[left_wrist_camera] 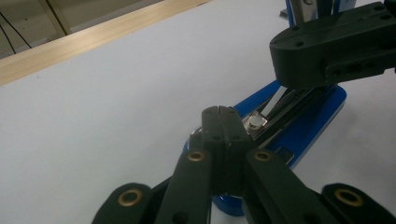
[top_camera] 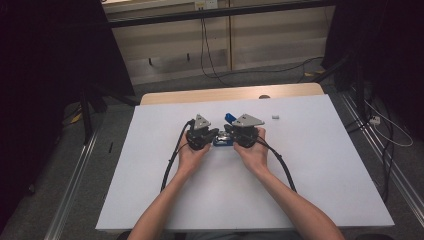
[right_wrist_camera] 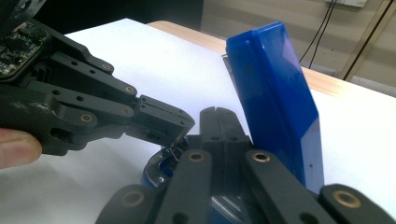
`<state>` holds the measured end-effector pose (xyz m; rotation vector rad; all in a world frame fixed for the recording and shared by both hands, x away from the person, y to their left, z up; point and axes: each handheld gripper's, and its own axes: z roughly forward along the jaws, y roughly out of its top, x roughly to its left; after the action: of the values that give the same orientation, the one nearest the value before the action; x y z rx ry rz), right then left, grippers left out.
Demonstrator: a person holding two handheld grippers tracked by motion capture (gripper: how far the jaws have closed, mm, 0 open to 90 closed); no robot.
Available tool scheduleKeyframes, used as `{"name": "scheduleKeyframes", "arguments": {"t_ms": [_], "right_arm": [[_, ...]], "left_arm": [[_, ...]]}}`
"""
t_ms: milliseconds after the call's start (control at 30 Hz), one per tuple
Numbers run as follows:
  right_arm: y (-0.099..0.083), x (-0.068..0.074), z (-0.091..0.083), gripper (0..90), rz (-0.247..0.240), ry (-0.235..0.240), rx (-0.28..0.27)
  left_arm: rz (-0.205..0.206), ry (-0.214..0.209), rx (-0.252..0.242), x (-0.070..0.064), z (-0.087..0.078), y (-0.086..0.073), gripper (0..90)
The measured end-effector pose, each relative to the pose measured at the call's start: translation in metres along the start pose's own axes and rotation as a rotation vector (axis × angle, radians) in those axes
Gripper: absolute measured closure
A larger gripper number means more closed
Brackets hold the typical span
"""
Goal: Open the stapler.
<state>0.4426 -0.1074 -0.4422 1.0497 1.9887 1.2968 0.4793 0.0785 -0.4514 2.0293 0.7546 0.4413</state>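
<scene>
Blue stapler [top_camera: 222, 140], lid swung open, lay mid-frame between clenched left gripper [top_camera: 216, 134] and clenched right gripper [top_camera: 228, 132], both tips meeting on it.

- White counter [top_camera: 310, 180], wooden strip [top_camera: 200, 95] along far edge.
- Small white piece [top_camera: 275, 117] lying apart, far right.
- Black cables [top_camera: 207, 55] trailing over grey floor [top_camera: 165, 82] behind.

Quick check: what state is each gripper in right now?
Left gripper: fingers shut together, pressing on the base of the open blue plastic stapler.
Right gripper: fingers shut together, beside the stapler's raised lid.
</scene>
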Motion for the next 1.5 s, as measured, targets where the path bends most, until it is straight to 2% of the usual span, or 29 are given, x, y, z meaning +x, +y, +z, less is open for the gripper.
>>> {"name": "scheduleKeyframes", "arguments": {"t_ms": [100,167,267,433,1033,1333,1400,1500], "right_arm": [[0.0,0.0,0.0,90.0,-0.004,-0.006,-0.002],[0.0,-0.001,-0.003,90.0,-0.008,-0.032,-0.019],[0.0,-0.003,-0.005,90.0,-0.008,-0.041,-0.022],[0.001,-0.008,-0.01,90.0,0.013,-0.05,-0.028],[0.0,-0.013,-0.015,90.0,0.021,-0.066,-0.04],[0.0,-0.014,-0.016,90.0,0.026,-0.056,-0.037],[-0.001,-0.014,-0.017,90.0,0.021,-0.068,-0.044],[-0.001,-0.017,-0.018,90.0,0.038,-0.057,-0.041]], "left_arm": [[0.0,0.0,-0.004,0.001,0.0,0.0,90.0],[-0.001,-0.001,-0.004,0.001,0.0,0.0,90.0],[0.0,-0.001,-0.005,0.001,0.0,0.0,90.0],[-0.003,-0.005,-0.009,0.001,0.0,-0.001,90.0],[0.005,0.0,-0.009,0.001,0.0,-0.001,90.0],[0.002,0.003,-0.007,0.0,0.0,-0.001,90.0],[0.002,0.003,-0.006,0.0,0.0,-0.001,90.0],[0.003,0.001,-0.007,0.0,0.0,-0.001,90.0]]}}
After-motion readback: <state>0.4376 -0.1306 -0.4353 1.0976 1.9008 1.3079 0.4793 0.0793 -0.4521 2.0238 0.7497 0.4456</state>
